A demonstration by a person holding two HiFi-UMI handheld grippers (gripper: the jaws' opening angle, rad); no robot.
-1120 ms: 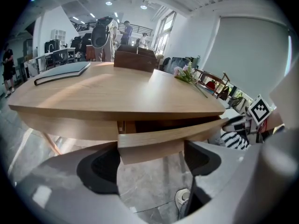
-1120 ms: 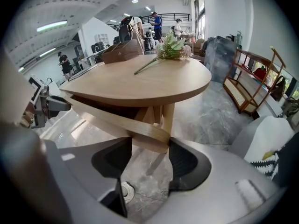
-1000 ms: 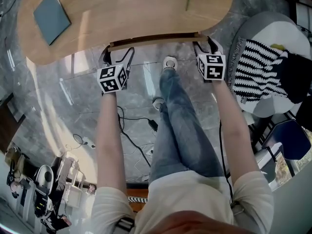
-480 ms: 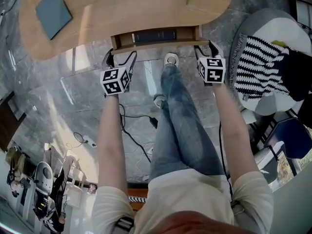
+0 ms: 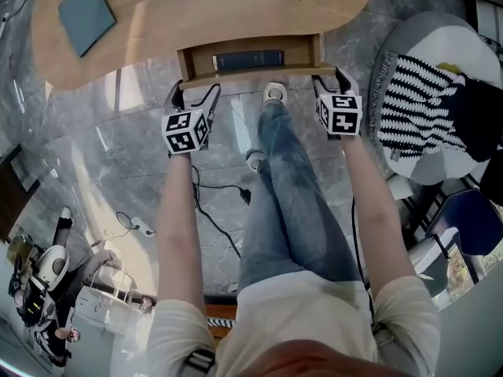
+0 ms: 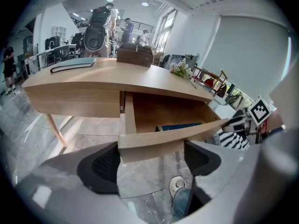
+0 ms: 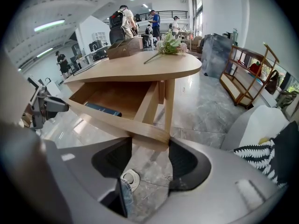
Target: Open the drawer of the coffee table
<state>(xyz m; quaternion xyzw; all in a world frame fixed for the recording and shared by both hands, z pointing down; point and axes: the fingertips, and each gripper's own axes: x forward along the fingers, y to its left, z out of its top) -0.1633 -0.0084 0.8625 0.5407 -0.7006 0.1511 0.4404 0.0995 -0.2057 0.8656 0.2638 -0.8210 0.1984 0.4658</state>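
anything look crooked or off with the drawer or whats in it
Nothing stands out. The drawer front sits parallel to the coffee table edge, partly pulled out, with the left gripper and right gripper clamped on its two ends. The dark book lies flat inside, along the front.

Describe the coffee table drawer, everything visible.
The drawer is light wood, matching the coffee table, a shallow open-topped box with a plain front panel, no handle visible. It stands partly open under the tabletop. A dark blue book lies inside. The left gripper and right gripper each clamp an end of the front.
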